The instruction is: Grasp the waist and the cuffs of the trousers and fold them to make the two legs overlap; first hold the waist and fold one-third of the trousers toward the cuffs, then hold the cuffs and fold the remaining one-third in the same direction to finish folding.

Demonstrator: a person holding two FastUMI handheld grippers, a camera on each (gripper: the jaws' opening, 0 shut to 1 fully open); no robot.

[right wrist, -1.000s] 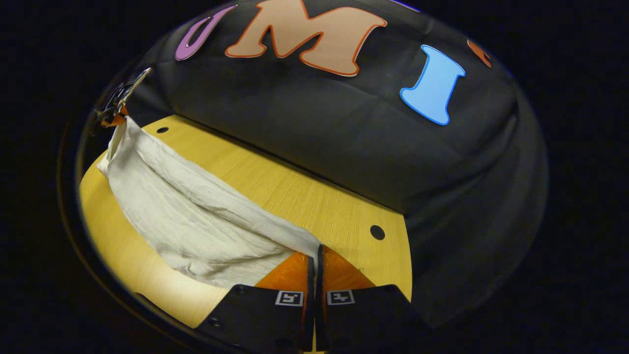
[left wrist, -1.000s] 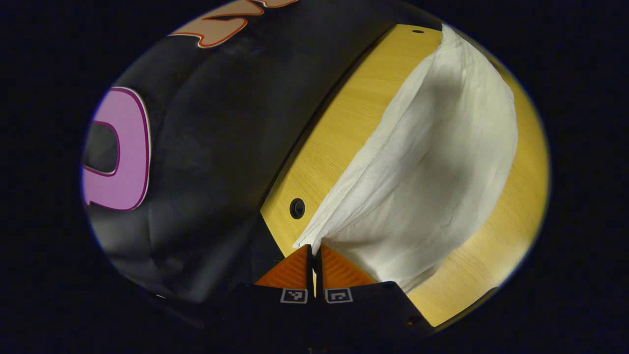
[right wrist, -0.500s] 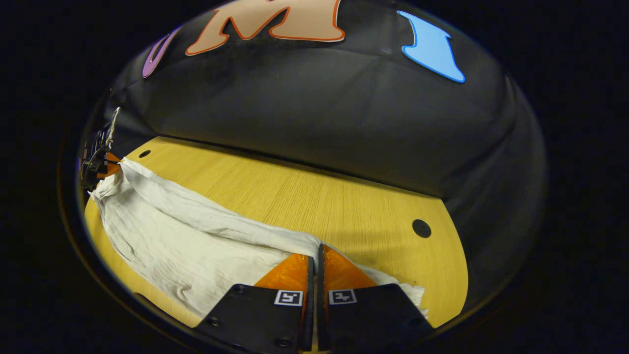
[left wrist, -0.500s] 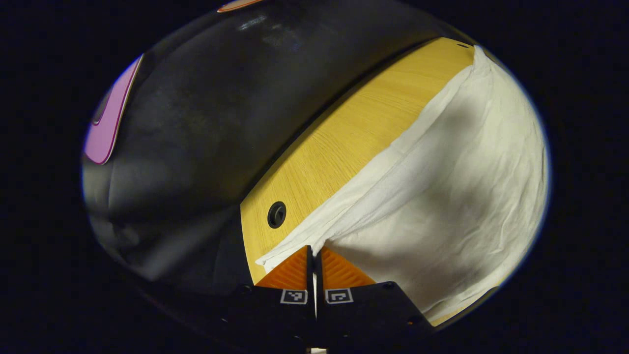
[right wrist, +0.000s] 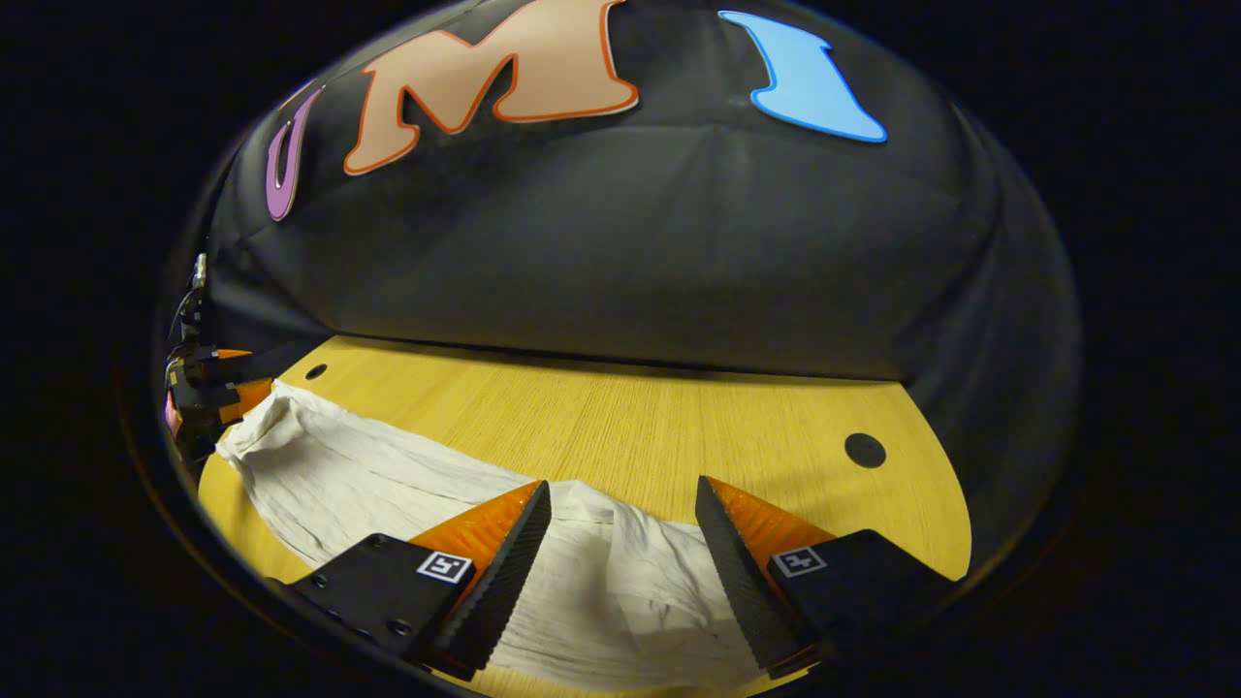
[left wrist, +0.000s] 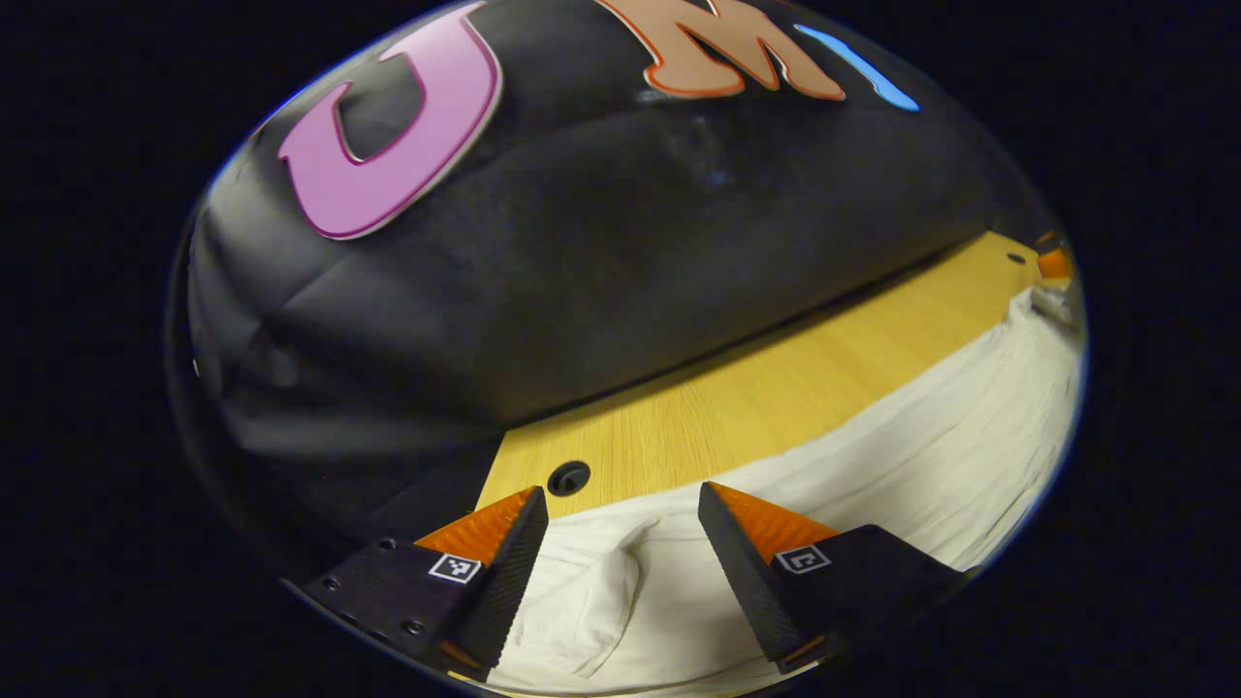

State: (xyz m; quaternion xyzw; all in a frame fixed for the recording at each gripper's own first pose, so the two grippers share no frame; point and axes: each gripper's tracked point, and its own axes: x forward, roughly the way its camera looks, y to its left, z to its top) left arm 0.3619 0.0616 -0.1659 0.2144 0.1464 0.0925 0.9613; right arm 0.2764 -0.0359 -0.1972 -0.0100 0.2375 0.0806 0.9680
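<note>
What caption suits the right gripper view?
Right gripper open above white trousers lying on the wooden table.

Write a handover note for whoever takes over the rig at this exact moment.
Left gripper: open, hovering over one end of the white trousers.
Right gripper: open, over the other end.
The trousers lie as a long band along the wooden table; neither gripper holds them.
Done: the lengthwise fold looks laid down, though I cannot confirm the legs overlap exactly.
Left: both one-third folds, waist first, then cuffs. Which end is the waist is unclear.
</note>
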